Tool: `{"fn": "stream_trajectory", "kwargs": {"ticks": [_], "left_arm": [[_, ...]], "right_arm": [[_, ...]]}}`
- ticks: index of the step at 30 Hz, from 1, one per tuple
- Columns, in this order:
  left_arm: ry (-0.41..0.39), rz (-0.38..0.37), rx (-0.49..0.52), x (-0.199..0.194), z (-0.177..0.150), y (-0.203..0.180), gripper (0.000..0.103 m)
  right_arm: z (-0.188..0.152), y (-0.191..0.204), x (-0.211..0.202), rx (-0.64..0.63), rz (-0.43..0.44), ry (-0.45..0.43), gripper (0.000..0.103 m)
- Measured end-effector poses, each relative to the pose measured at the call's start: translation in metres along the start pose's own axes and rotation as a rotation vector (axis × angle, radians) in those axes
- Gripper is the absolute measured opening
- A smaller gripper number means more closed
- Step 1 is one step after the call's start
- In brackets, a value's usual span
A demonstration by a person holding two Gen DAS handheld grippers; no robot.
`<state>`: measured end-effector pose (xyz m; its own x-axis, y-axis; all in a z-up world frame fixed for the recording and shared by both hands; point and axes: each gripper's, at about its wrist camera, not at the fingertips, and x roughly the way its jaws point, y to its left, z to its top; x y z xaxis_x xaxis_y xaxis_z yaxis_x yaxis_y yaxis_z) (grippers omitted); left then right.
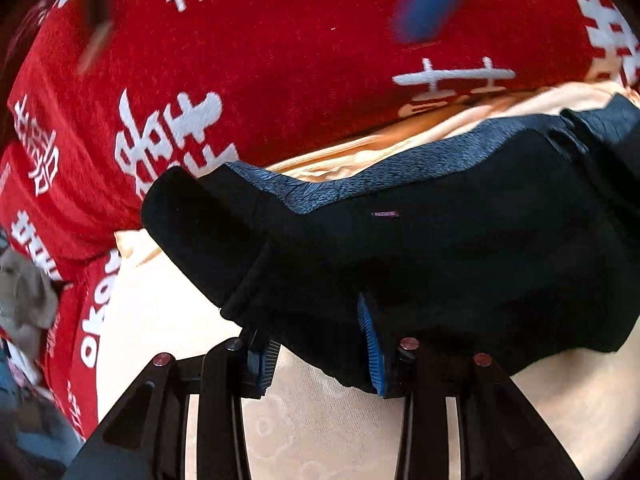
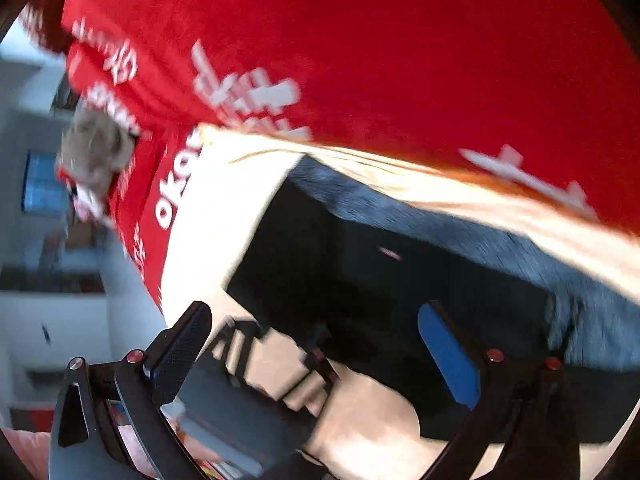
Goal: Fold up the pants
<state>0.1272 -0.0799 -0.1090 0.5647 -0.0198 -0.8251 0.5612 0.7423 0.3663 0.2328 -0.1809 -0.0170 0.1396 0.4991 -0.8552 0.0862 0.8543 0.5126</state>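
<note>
Black pants (image 1: 420,248) with a blue-grey waistband lie bunched on a cream bedsheet (image 1: 168,320). My left gripper (image 1: 320,360) sits at their near edge, its blue-padded fingers (image 1: 372,344) partly closed around a fold of the black cloth. In the right wrist view the pants (image 2: 380,280) lie ahead of my right gripper (image 2: 320,356), which is open and empty; its blue pad (image 2: 448,356) hangs over the dark cloth. The other gripper's frame (image 2: 280,368) shows between its fingers. This view is blurred.
A red blanket (image 1: 280,60) with white lettering is piled behind the pants. A grey plush toy (image 1: 24,300) lies at the left. The right wrist view shows the blanket (image 2: 360,40), the toy (image 2: 96,152) and a room wall at the left.
</note>
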Motion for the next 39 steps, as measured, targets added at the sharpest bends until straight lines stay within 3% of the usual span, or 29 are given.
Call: {"fn": "stream_trajectory", "kwargs": {"ticks": [6, 10, 11, 12, 13, 14, 19, 27, 33, 39], "left_arm": [[-0.005, -0.006, 0.021, 0.002, -0.008, 0.004, 0.038], [-0.012, -0.007, 0.029, 0.002, -0.005, 0.004, 0.038], [-0.012, -0.008, 0.029, 0.002, -0.004, 0.004, 0.038], [-0.002, -0.017, 0.029, 0.003, -0.004, 0.004, 0.038], [0.012, -0.026, 0.029, 0.004, -0.003, 0.005, 0.038], [-0.001, -0.024, 0.036, 0.0, -0.001, 0.004, 0.038], [-0.08, -0.045, 0.07, -0.033, 0.016, -0.001, 0.038], [-0.18, -0.124, 0.127, -0.107, 0.066, -0.043, 0.038], [-0.206, -0.203, 0.203, -0.15, 0.102, -0.117, 0.038], [-0.169, -0.326, 0.302, -0.154, 0.116, -0.215, 0.038]], "right_arm": [[0.039, 0.063, 0.084, -0.19, -0.072, 0.256, 0.103], [0.047, 0.067, 0.127, -0.204, -0.131, 0.385, 0.103], [0.048, 0.065, 0.135, -0.195, -0.154, 0.41, 0.098], [0.047, 0.06, 0.142, -0.186, -0.174, 0.434, 0.089], [0.046, 0.057, 0.145, -0.18, -0.171, 0.444, 0.04], [0.046, 0.052, 0.144, -0.156, -0.157, 0.437, 0.018], [0.033, 0.041, 0.095, -0.141, -0.079, 0.286, 0.017], [-0.011, -0.017, -0.029, -0.048, 0.127, 0.01, 0.017], [-0.06, -0.103, -0.115, 0.059, 0.235, -0.153, 0.017], [-0.127, -0.205, -0.154, 0.224, 0.274, -0.239, 0.017]]}}
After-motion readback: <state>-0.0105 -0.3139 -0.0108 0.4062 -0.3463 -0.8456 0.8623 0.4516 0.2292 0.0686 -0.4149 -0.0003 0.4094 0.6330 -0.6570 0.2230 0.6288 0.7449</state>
